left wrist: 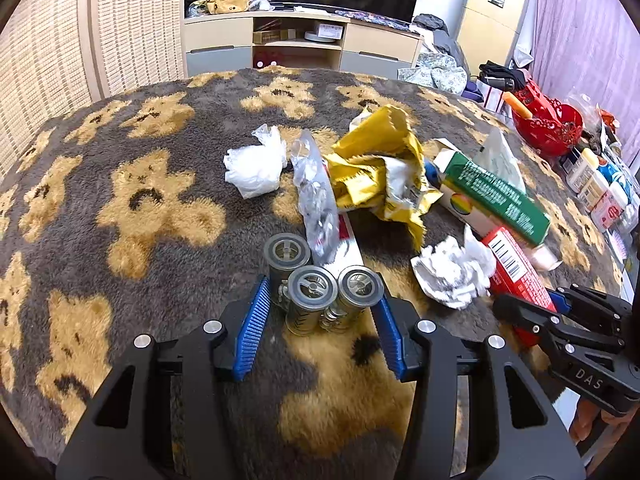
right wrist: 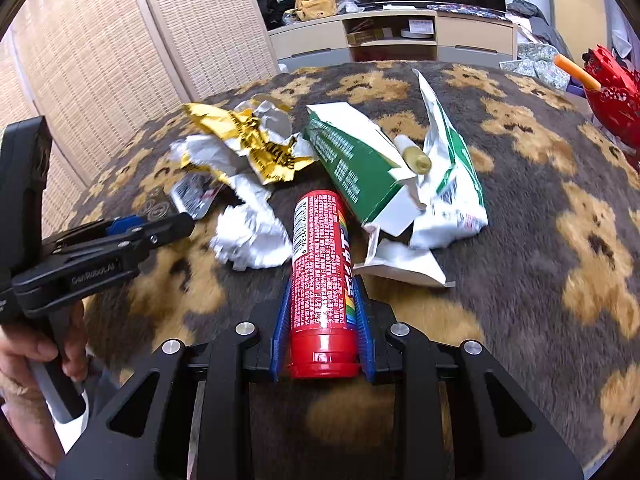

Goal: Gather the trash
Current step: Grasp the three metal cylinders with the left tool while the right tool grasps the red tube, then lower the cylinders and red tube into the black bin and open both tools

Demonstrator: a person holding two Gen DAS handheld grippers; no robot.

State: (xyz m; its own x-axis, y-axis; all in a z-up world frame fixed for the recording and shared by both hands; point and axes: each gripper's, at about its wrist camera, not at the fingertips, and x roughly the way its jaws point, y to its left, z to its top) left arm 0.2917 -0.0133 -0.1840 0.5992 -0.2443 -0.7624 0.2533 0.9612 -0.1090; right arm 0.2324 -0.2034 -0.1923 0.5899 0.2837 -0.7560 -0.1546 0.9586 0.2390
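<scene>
Trash lies on a bear-patterned blanket (left wrist: 152, 200). In the left wrist view my left gripper (left wrist: 322, 300) is open, its blue pads on either side of three small metal cans (left wrist: 316, 292). Beyond lie a clear plastic wrapper (left wrist: 316, 200), a white wad (left wrist: 256, 164), a yellow foil bag (left wrist: 380, 172), a green carton (left wrist: 496, 192) and crumpled paper (left wrist: 452, 272). In the right wrist view my right gripper (right wrist: 322, 300) is shut on a red tube (right wrist: 322, 276). The green carton (right wrist: 352, 160), yellow foil bag (right wrist: 248, 144) and crumpled paper (right wrist: 248, 240) lie ahead.
A red basket (left wrist: 548, 124) and several bottles (left wrist: 600, 188) stand at the blanket's right edge. A TV cabinet (left wrist: 300, 40) and wicker screen (left wrist: 48, 40) stand behind. The left gripper (right wrist: 120, 240) shows at the left of the right wrist view.
</scene>
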